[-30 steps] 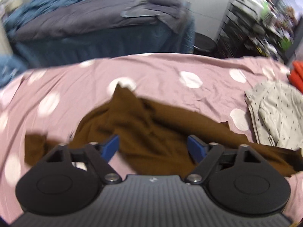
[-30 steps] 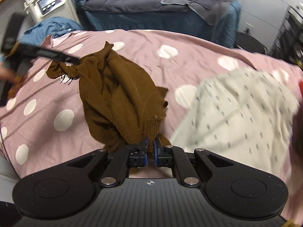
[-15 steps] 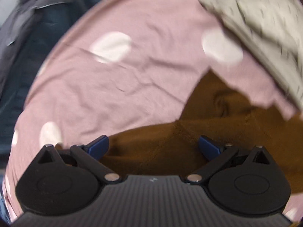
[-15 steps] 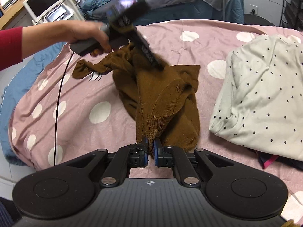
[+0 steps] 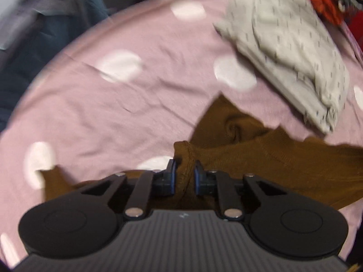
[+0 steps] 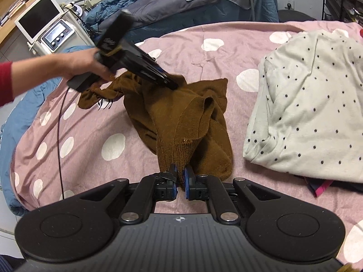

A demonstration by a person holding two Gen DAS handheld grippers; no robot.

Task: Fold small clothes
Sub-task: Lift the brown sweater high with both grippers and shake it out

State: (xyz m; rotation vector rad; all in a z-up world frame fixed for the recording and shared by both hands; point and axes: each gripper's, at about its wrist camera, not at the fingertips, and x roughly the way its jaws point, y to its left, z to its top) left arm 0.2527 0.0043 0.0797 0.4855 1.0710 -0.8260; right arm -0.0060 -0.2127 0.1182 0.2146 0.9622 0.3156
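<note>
With each hand-held gripper, left (image 5: 183,175) and right (image 6: 179,179), clamped on an edge of the brown top (image 6: 186,122) beside the dotted shirt (image 6: 313,104), draw them apart to spread it flat on the bed (image 6: 181,36).

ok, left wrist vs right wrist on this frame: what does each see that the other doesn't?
Left wrist only: the left gripper closed on a seamed edge of the brown garment, plus red fabric at the top right.

Right wrist only: the right gripper pinching the garment's ribbed cuff, the person's left hand, and a white monitor.

Both: the brown garment, the dotted cream garment, and the pink spotted sheet.
</note>
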